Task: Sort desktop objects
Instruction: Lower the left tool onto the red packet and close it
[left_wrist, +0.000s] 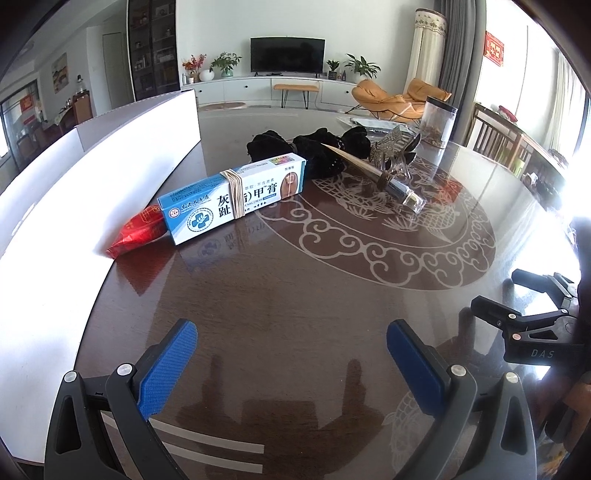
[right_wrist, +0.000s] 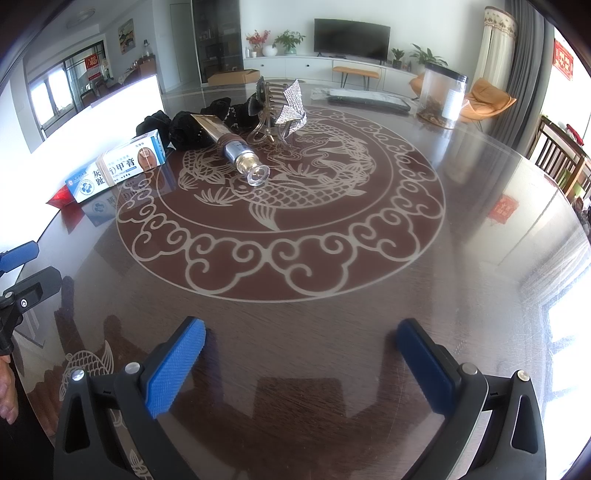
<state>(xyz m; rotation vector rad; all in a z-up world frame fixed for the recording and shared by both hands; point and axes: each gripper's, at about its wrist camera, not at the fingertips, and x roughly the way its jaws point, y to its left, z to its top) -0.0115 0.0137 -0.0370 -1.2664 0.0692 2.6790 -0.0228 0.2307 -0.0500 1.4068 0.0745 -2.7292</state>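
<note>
A clear jar (right_wrist: 443, 98) with a dark lid stands near the far right edge of the bench (right_wrist: 295, 332); brownish dried bits lie in its bottom. A long white box (left_wrist: 74, 177) runs along the far left edge; its inside cannot be seen.

The left hand-held gripper (left_wrist: 291, 363) hovers low over the near edge, its blue pads spread wide apart with nothing between them. The right hand-held gripper (right_wrist: 301, 363) is posed the same, open and empty, just to the right of the left one.

The things to sort lie in a cluster toward the far left of the bench: a blue-and-white cream carton (left_wrist: 236, 197) bound by rubber bands, resting on a red packet (left_wrist: 138, 230); behind it black cloth (left_wrist: 295, 147); beside that a gold tube (right_wrist: 231, 147) with a clear cap, and a hair claw (right_wrist: 275, 110) with a glittery bow. Bare bench separates both grippers from the cluster.
</note>
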